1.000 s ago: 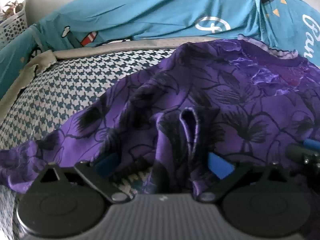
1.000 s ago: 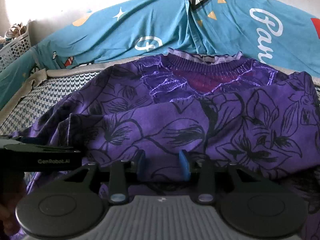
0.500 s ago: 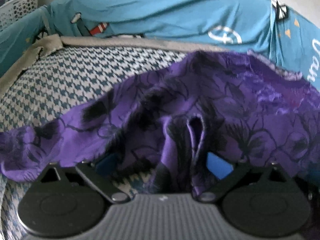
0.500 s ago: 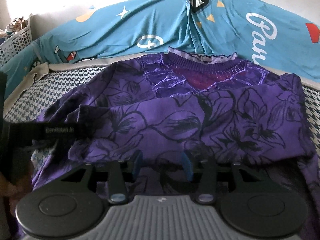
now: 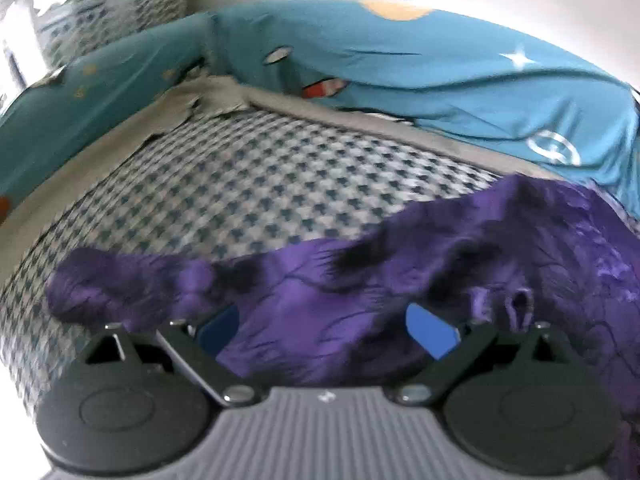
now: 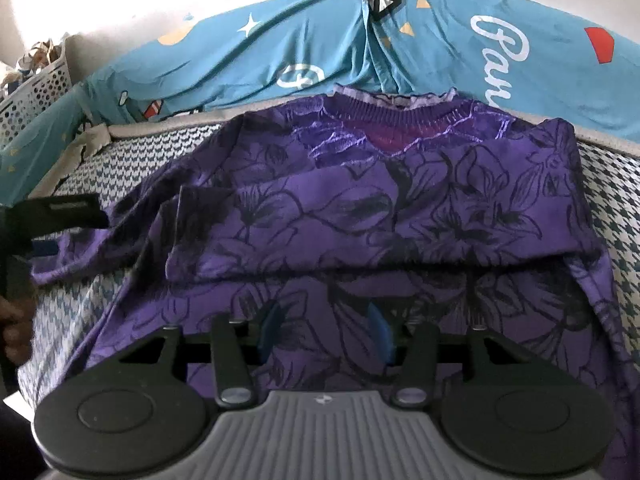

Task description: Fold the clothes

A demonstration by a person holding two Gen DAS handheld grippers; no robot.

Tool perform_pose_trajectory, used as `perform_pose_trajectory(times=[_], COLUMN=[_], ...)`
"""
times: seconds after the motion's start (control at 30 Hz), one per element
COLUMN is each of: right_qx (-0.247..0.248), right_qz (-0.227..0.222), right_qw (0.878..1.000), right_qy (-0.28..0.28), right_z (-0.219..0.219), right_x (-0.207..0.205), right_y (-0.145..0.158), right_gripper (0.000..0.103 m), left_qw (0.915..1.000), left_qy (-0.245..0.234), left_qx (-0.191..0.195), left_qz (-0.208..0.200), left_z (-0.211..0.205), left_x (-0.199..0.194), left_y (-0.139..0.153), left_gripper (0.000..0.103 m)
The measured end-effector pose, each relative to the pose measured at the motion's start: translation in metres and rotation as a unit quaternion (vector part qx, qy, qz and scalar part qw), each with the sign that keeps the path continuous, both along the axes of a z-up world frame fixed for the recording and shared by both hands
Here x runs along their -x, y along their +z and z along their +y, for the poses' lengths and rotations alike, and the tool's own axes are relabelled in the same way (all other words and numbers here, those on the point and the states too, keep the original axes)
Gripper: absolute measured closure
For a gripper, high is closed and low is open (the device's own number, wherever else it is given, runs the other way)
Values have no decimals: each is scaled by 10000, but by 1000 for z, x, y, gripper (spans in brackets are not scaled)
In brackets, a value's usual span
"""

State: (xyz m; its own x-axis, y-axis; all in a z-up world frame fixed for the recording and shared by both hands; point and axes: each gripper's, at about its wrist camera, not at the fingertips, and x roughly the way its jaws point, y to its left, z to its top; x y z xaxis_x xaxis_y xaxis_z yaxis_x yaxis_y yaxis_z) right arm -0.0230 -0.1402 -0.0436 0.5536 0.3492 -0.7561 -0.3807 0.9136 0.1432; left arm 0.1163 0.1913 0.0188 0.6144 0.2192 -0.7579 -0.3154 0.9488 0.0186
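Purple top (image 6: 400,208) lies on the bed ahead of my right gripper (image 6: 324,332), one sleeve folded across. Thin, limp, light; pinch hem or sleeve edge. Both grippers wide, left gripper (image 5: 326,330) over sleeve.

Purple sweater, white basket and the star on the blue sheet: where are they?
purple sweater (image 6: 400,216): right wrist view, on its flowered front.
white basket (image 6: 36,84): right wrist view, on its holed side.
star (image 6: 251,24): right wrist view, on its white middle.
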Motion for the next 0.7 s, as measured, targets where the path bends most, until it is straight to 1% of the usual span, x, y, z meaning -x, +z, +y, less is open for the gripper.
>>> perform_pose_trajectory(times=[0.2, 0.27, 0.33, 0.5, 0.7], right_qx=[83, 107, 129, 154, 180], right_qz=[44, 61, 102, 180, 196], right_qw=[9999, 9999, 9999, 9997, 9996], right_qy=[48, 46, 21, -32, 4], right_z=[3, 3, 3, 2, 7], right_x=[2, 2, 1, -1, -3], right_y=[-4, -5, -6, -9, -11], right_gripper=[54, 54, 54, 54, 54], left_qw=[9988, 9978, 9961, 9895, 9815], left_qy=[475, 625, 840, 1386, 1741], left_qx=[115, 200, 196, 405, 791], left_qz=[99, 133, 183, 105, -8], left_z=[39, 52, 63, 99, 127], left_x=[17, 25, 30, 38, 35], left_y=[4, 5, 5, 5, -6], left_gripper=[8, 8, 8, 7, 2])
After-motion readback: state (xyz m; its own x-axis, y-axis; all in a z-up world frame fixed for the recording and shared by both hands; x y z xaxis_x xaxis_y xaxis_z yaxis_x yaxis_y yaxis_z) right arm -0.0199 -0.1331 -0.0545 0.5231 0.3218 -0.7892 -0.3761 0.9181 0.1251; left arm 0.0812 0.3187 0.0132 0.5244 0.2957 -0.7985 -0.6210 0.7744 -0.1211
